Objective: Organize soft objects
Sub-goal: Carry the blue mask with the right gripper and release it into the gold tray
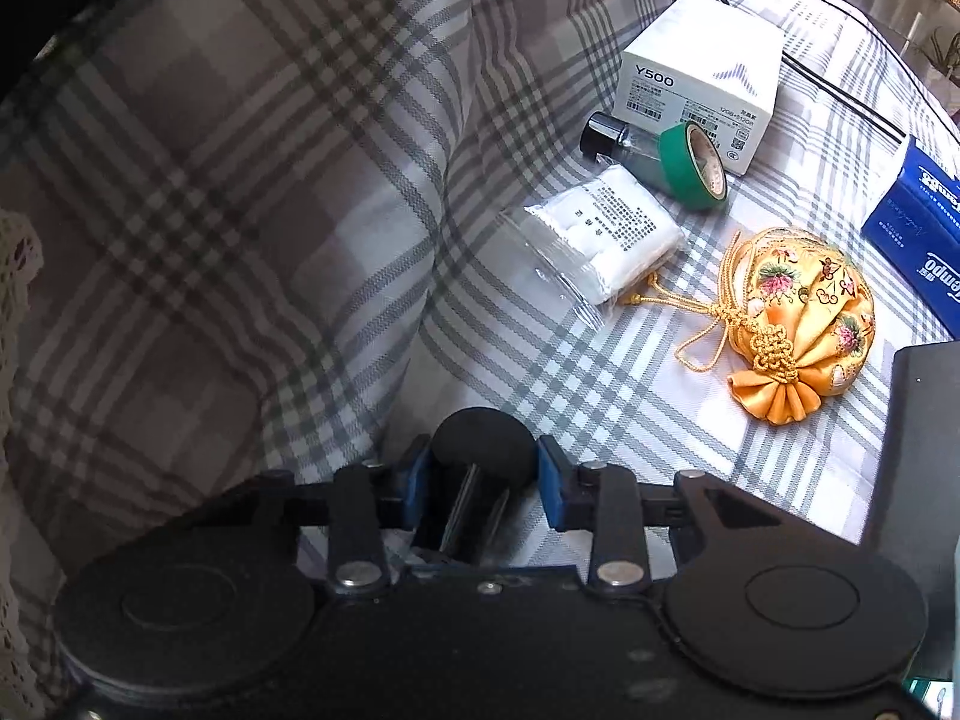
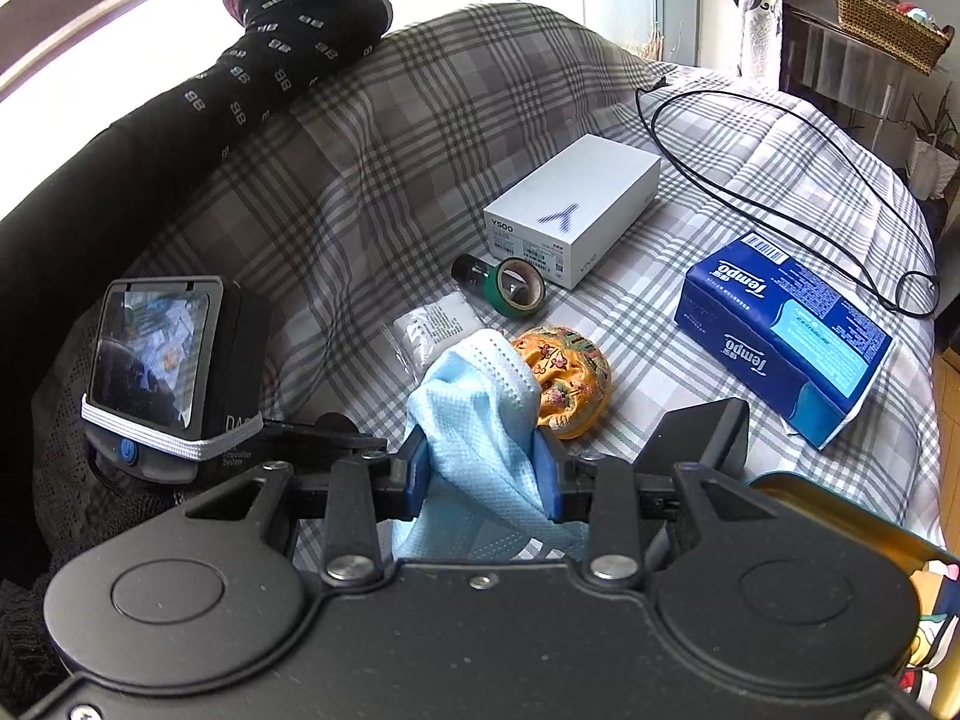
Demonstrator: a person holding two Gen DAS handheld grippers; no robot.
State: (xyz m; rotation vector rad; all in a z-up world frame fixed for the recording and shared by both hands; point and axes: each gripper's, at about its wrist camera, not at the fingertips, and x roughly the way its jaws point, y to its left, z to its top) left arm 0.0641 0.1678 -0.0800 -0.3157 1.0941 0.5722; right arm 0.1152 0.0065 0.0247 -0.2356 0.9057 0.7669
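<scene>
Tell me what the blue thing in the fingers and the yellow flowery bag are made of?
The blue face mask looks like thin non-woven fabric: matte, dimpled, pleated, and crumpling softly in the right gripper. The yellow pouch looks like shiny satin or silk, with embroidered-looking flowers and a knotted gold cord.

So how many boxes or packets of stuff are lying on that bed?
3: a white phone box farthest back, a blue tissue pack on the right, a clear packet of white pads beside the green tape. Others may be hidden.
</scene>
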